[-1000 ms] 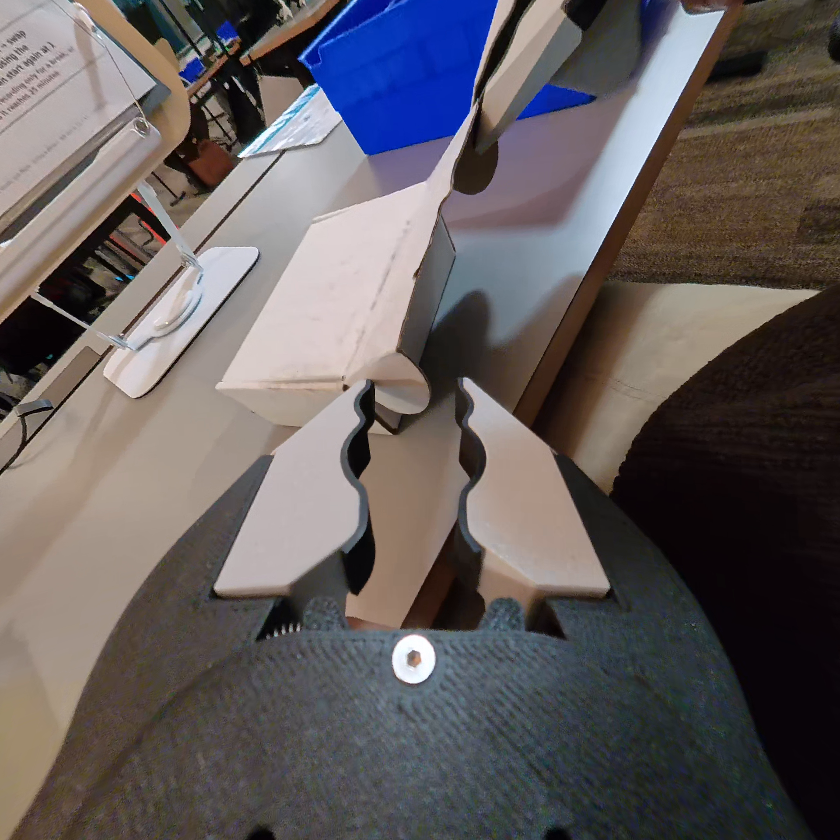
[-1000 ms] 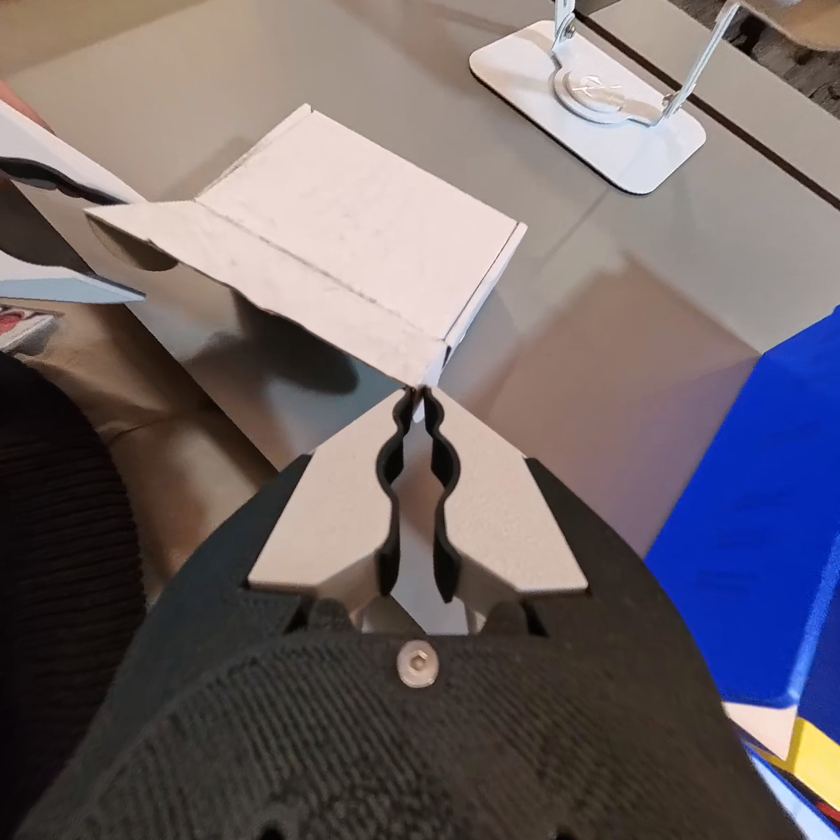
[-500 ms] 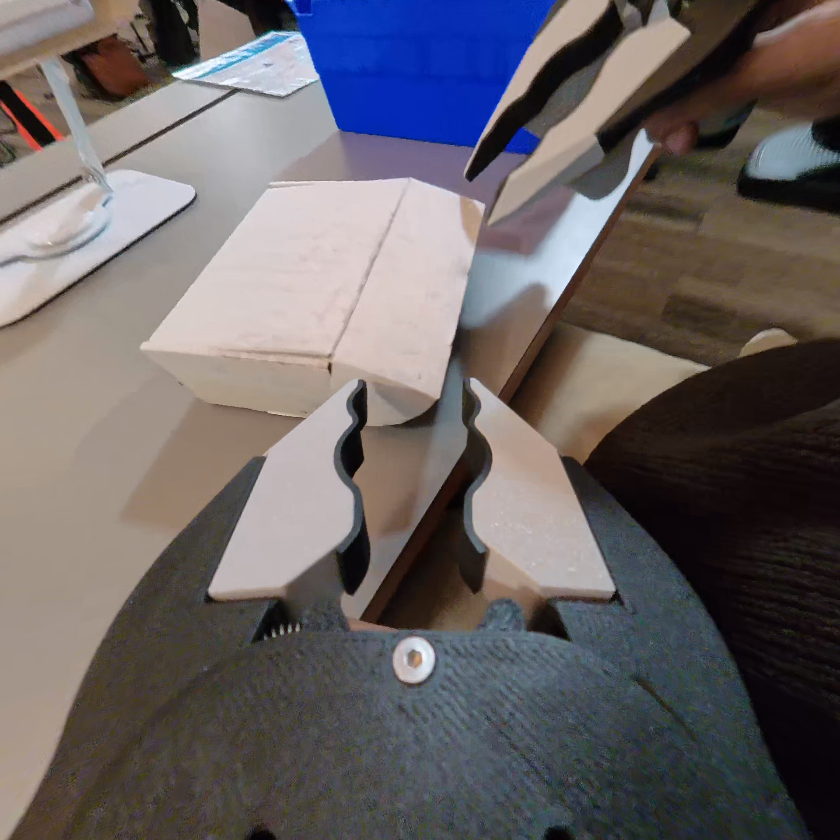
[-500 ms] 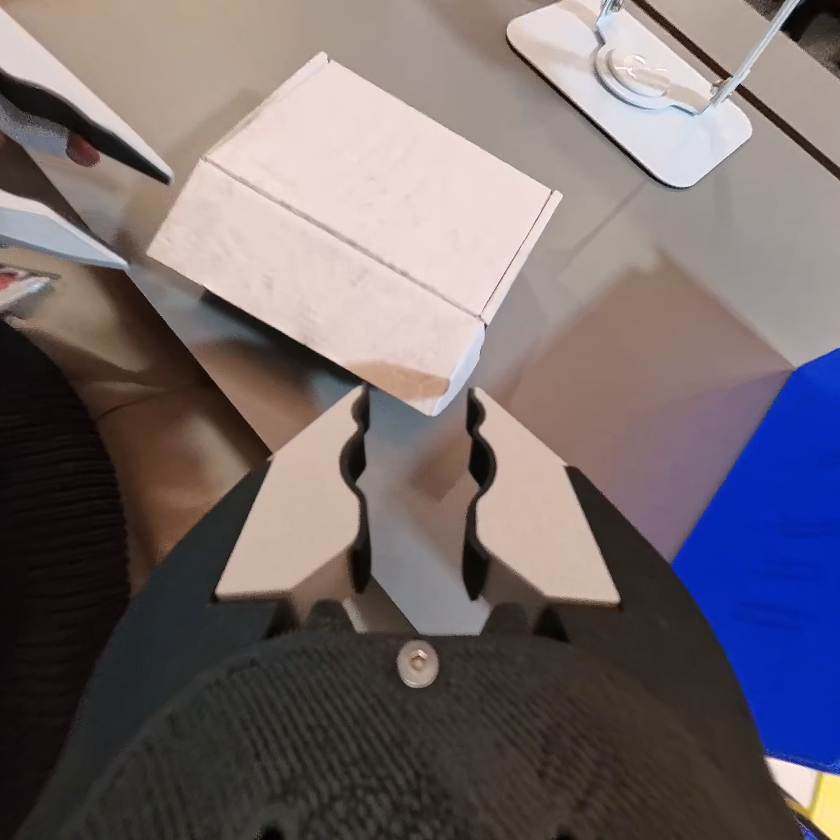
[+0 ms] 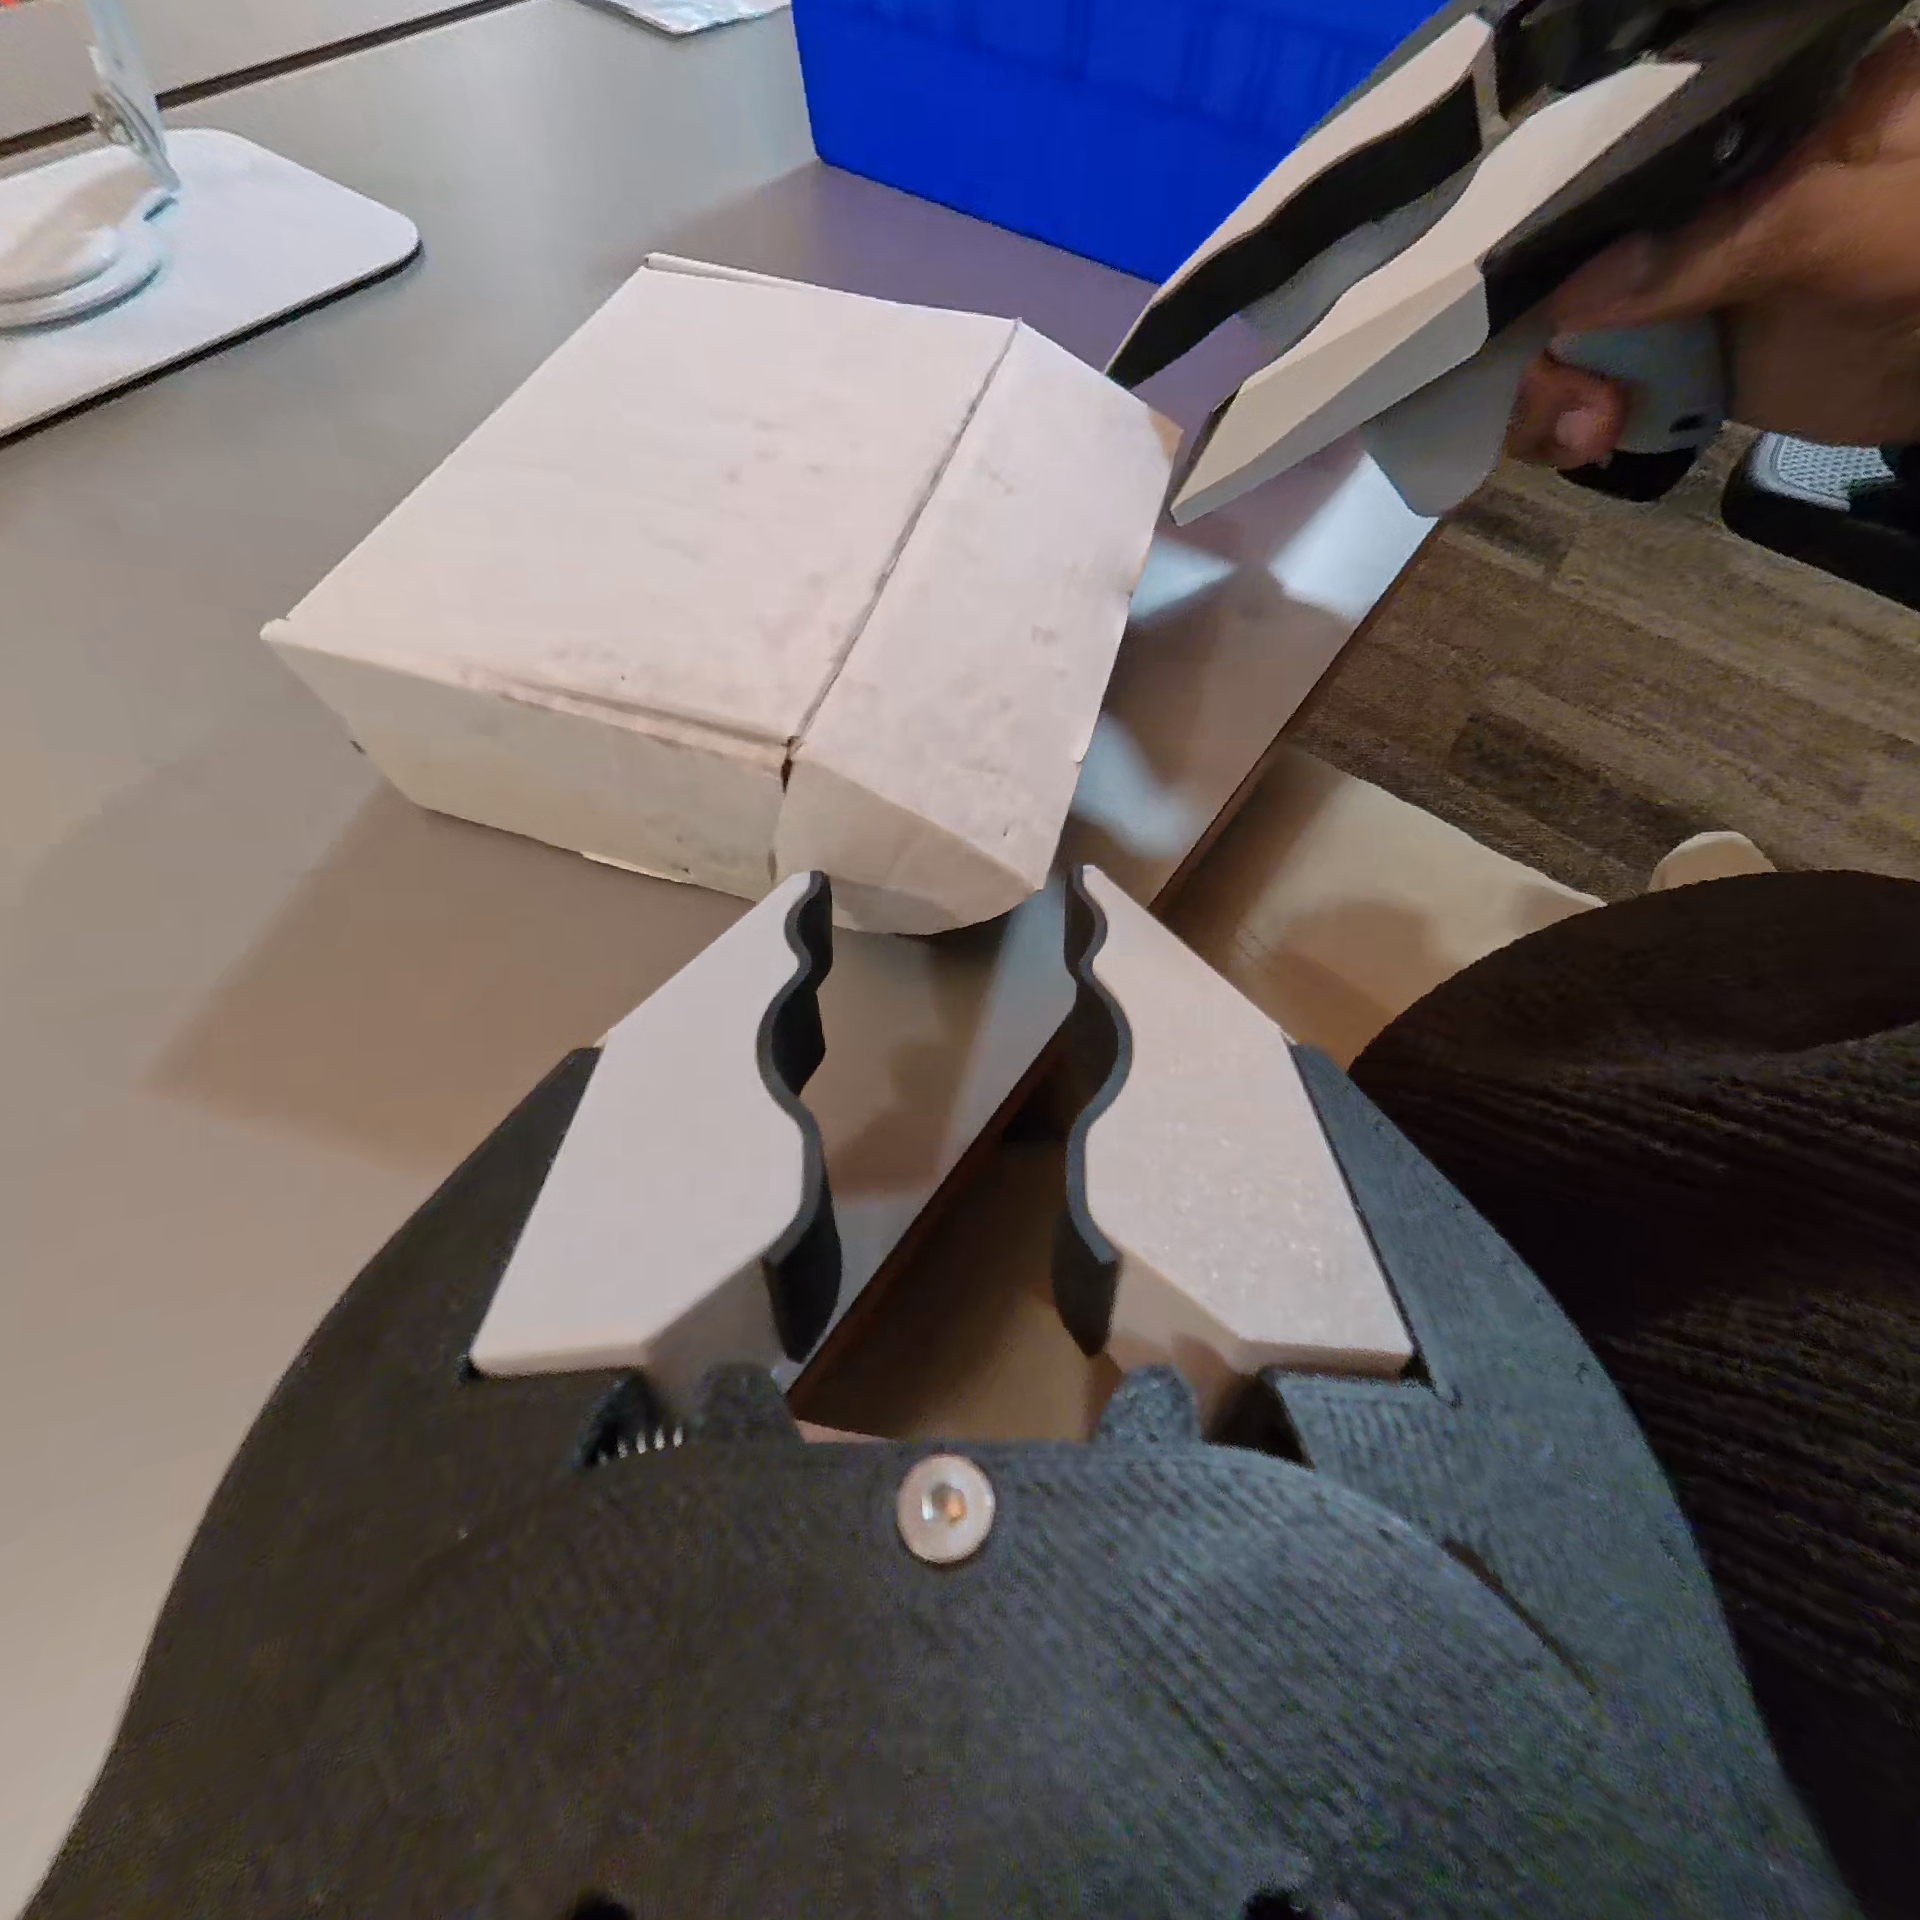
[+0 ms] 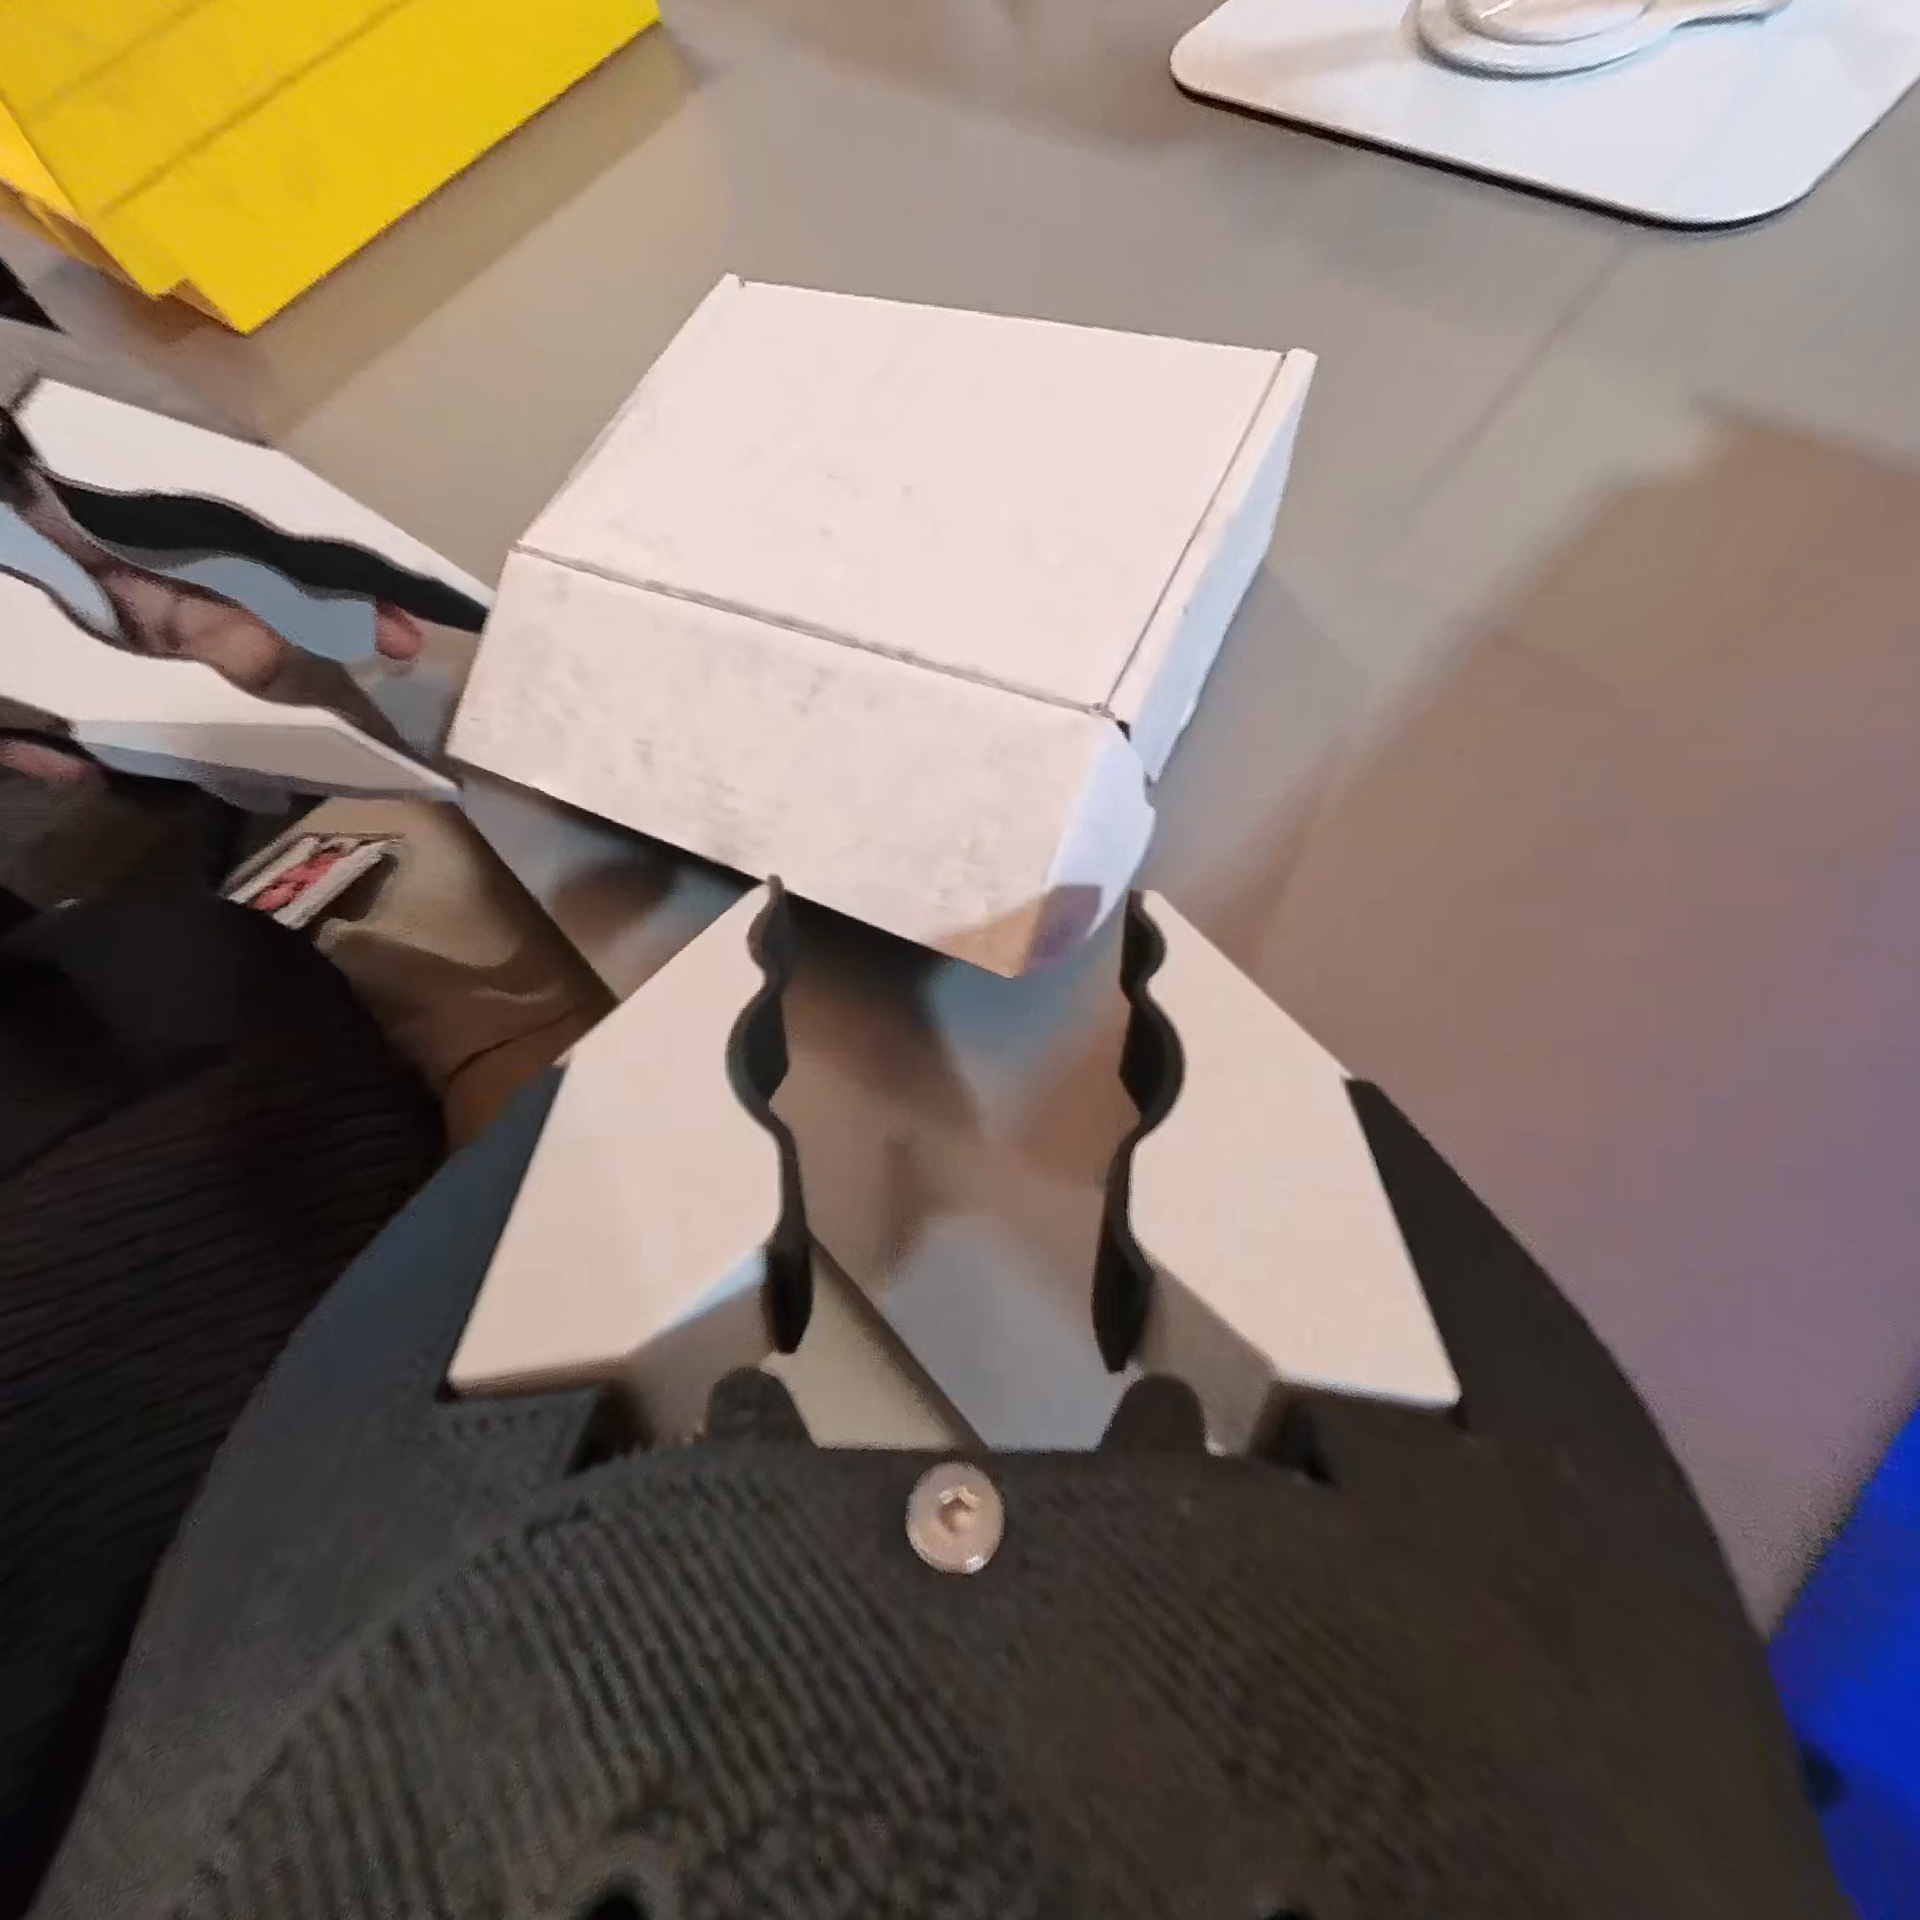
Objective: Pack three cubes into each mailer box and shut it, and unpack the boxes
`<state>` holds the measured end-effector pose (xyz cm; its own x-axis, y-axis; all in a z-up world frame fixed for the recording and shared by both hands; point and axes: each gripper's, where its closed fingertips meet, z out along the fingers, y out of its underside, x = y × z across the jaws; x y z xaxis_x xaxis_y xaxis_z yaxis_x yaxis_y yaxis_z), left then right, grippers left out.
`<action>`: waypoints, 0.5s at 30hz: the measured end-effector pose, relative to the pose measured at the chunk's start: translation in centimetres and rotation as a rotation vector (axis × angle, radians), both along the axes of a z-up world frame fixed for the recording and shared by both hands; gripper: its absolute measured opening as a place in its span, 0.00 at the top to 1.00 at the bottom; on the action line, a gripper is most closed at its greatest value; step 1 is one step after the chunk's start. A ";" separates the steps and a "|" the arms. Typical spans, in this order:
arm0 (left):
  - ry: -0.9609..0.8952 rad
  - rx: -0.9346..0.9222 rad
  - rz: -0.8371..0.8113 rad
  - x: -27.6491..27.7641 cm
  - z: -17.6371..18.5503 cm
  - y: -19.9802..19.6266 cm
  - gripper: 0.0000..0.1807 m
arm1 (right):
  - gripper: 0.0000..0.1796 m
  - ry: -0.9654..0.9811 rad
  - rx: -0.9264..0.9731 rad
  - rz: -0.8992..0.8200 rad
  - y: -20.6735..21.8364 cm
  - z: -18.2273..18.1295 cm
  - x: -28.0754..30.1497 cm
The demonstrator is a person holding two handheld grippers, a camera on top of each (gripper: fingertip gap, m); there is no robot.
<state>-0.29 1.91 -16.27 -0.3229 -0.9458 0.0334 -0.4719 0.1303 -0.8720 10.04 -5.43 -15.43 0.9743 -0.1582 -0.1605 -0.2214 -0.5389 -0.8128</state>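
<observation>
While both my grippers hover spread and empty at the near table edge (image 5: 1226, 831), I judge the step in hand to be tucking the front flap (image 6: 790, 769) home. My left gripper (image 5: 945, 904) sits just short of the flap's near corner, and my right gripper (image 6: 951, 914) faces its other end. The white mailer box (image 5: 665, 540) rests on the grey table with its lid down, but the flap slopes outward, untucked. I should press both ends down and inward evenly, steadying the box against sliding. Beyond lie a blue bin (image 5: 1039, 114), yellow flat pieces (image 6: 260, 135) and a white stand base (image 6: 1683, 114).
</observation>
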 end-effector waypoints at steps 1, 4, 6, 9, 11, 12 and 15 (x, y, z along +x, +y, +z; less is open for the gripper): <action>0.000 0.004 -0.008 0.0 0.0 -0.2 0.76 | 0.65 0.015 0.011 0.014 0.1 0.2 -0.3; -0.019 0.022 -0.035 -0.1 0.1 -0.7 0.76 | 0.67 0.019 0.019 0.038 0.2 0.4 -0.8; -0.030 0.037 -0.038 -0.1 0.2 -0.7 0.76 | 0.70 -0.012 0.008 0.044 0.0 0.5 -0.8; -0.044 0.030 -0.041 -0.1 0.5 -0.7 0.76 | 0.73 -0.052 0.029 0.045 0.0 1.3 -0.7; -0.051 0.016 -0.040 -0.1 0.7 -0.7 0.76 | 0.74 -0.060 0.056 0.046 0.0 2.0 -0.7; -0.057 0.009 -0.039 -0.1 0.9 -0.6 0.76 | 0.74 -0.058 0.068 0.046 -0.1 2.2 -0.7; -0.091 -0.007 -0.027 0.0 1.6 -0.4 0.76 | 0.73 -0.032 0.072 0.054 -0.1 2.1 -0.8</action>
